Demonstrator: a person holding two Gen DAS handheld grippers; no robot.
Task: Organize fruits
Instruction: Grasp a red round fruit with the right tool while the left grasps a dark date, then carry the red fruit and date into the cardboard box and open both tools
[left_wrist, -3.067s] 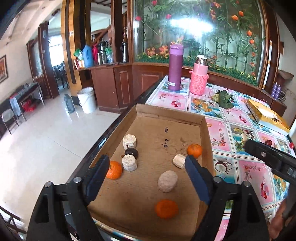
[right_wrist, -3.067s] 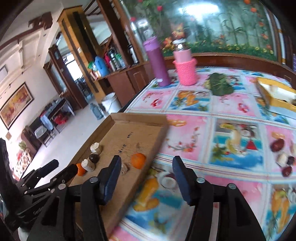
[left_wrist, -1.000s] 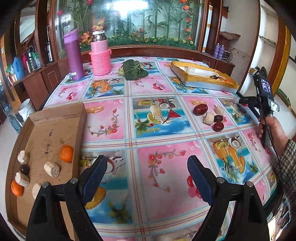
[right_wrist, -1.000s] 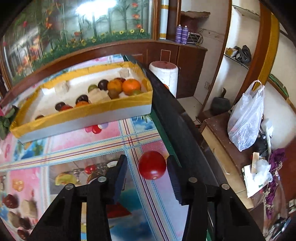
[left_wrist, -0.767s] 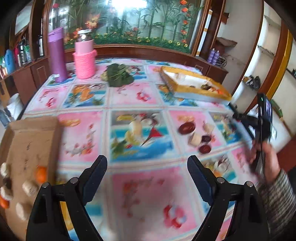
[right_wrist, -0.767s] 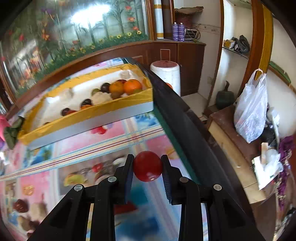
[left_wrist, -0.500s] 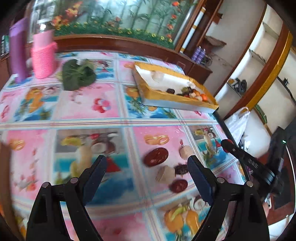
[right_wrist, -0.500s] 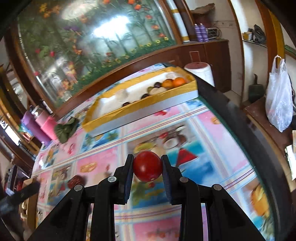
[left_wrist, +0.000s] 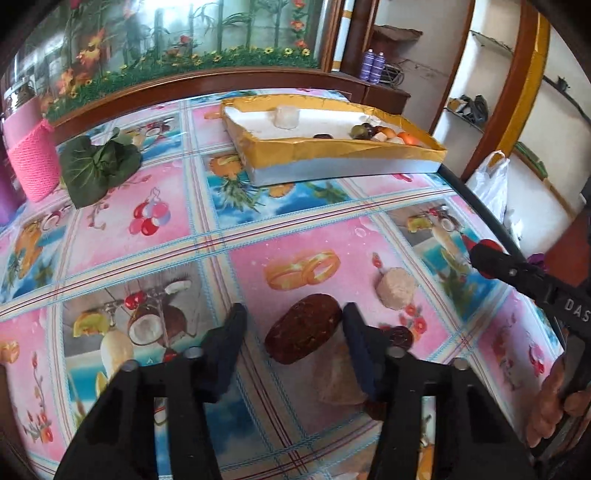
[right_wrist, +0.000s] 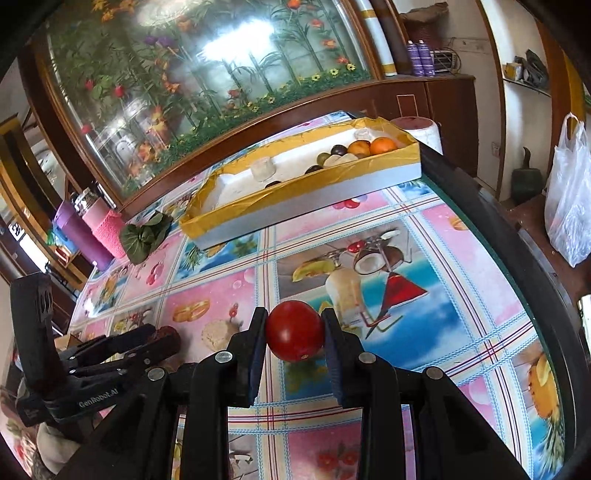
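My right gripper (right_wrist: 293, 332) is shut on a red tomato (right_wrist: 294, 329) and holds it above the table; the gripper also shows at the right of the left wrist view (left_wrist: 491, 258). My left gripper (left_wrist: 293, 334) is open, its fingers on either side of a dark red-brown oval fruit (left_wrist: 303, 332) lying on the tablecloth. A pale rough chunk (left_wrist: 395, 287) and a small dark fruit (left_wrist: 400, 336) lie just right of it. A yellow-rimmed white box (left_wrist: 332, 149) holding several fruits stands at the far side; it also shows in the right wrist view (right_wrist: 295, 192).
A green leafy bundle (left_wrist: 98, 166) and a pink knitted cup (left_wrist: 35, 162) stand at the far left. The table's dark edge (right_wrist: 517, 258) runs along the right, with a white plastic bag (right_wrist: 569, 192) beyond it. My left gripper (right_wrist: 147, 343) shows low left in the right wrist view.
My left gripper has moved right and down over the dark red-brown fruit. My right gripper, still holding the tomato, has moved a little further over the table.
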